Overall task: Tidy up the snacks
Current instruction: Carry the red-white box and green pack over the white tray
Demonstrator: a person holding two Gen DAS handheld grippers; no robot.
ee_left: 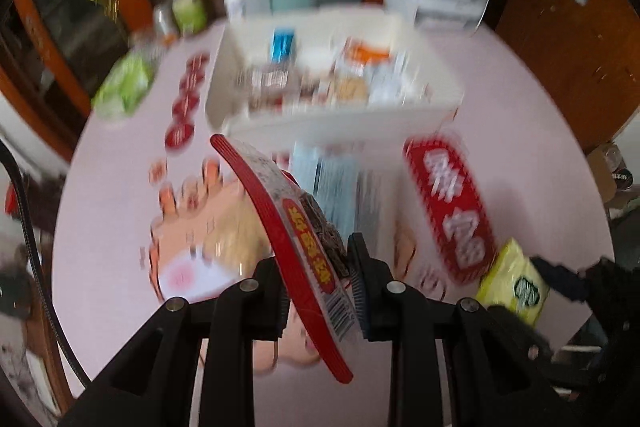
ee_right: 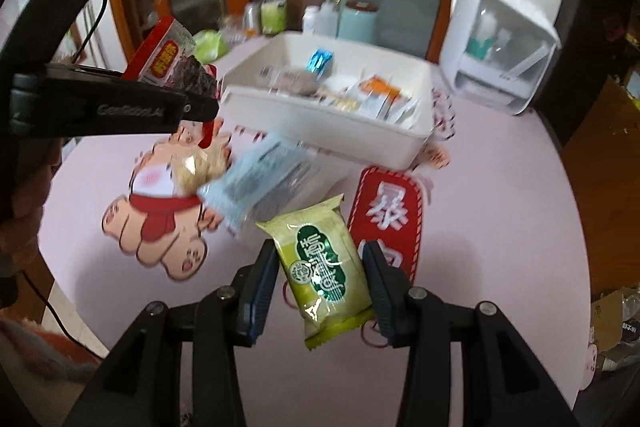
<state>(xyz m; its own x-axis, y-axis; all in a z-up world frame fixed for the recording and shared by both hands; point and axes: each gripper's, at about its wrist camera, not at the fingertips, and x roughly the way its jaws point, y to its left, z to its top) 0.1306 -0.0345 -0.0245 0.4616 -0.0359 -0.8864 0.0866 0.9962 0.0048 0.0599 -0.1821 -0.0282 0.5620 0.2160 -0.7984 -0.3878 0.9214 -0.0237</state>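
The left gripper (ee_left: 316, 291) pinches a red-edged, clear-windowed plastic snack packet (ee_left: 288, 227) between its 2 black pads, gripping it near the barcode end so the packet stands on edge and its long body juts forward and up, clear of the counter. That edge-on hold likely suits a drop into a narrow gap among packets already stored. Just ahead, beyond a pale blue foil packet (ee_left: 332, 183) lying flat on the pink round counter (ee_left: 540, 131), sits the white rectangular plastic bin (ee_left: 320, 123), partly filled with small wrapped snacks.

The right gripper (ee_right: 320, 287) is closed on a yellow-green plastic-wrapped snack bar (ee_right: 324, 267), its 2 blue-padded fingers pressing the long sides so the bar points forward toward the bin (ee_right: 312, 123). The bar looks lifted off the counter (ee_right: 500, 211), though the view does not settle that. The bin lies ahead and slightly left of this gripper, near but not touching. The pale blue packet (ee_right: 256, 183) lies between the bar and the bin, beside a pig-shaped cartoon decal (ee_right: 160, 223); it remains to be collected.
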